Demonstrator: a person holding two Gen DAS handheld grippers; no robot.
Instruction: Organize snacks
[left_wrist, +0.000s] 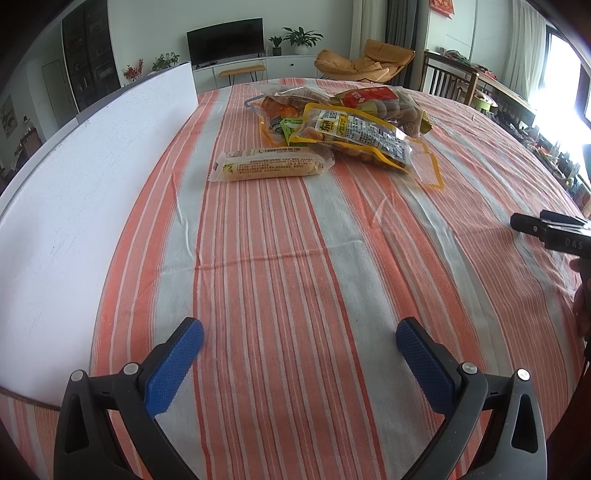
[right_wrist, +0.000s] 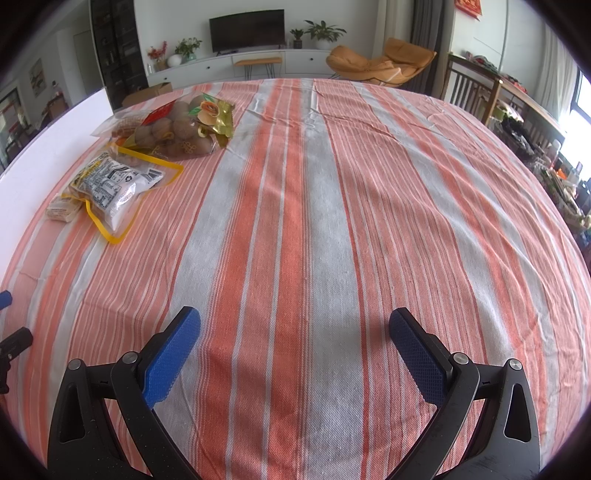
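Hovering low over a striped cloth, orange and grey, covering the whole table. Left gripper hanging with its blue pads spread wide apart, pinching nothing, only cloth showing between them. Right gripper doing the same, blue pads wide apart, holding nothing.

Snacks lying in a small heap on the far side of the cloth, well apart from both grippers. Nearest to the left gripper, a long biscuit pack lying flat on its side. Just behind it, a yellow-edged bag with black writing, full of small round yellow bits, leaning on the other bags. Touching it at the back, a clear bag of brown balls with a red label. More small packs tucked under and beside these, too jumbled to tell apart.

From the right wrist view, the same heap sitting far off to the left: the yellow-edged bag, the bag of brown balls, and a bit of the biscuit pack peeking out at the edge.

A big white board lying along the left side of the table, right beside the cloth. The right gripper's black tip poking in at the far right of the left view, apart from the snacks.
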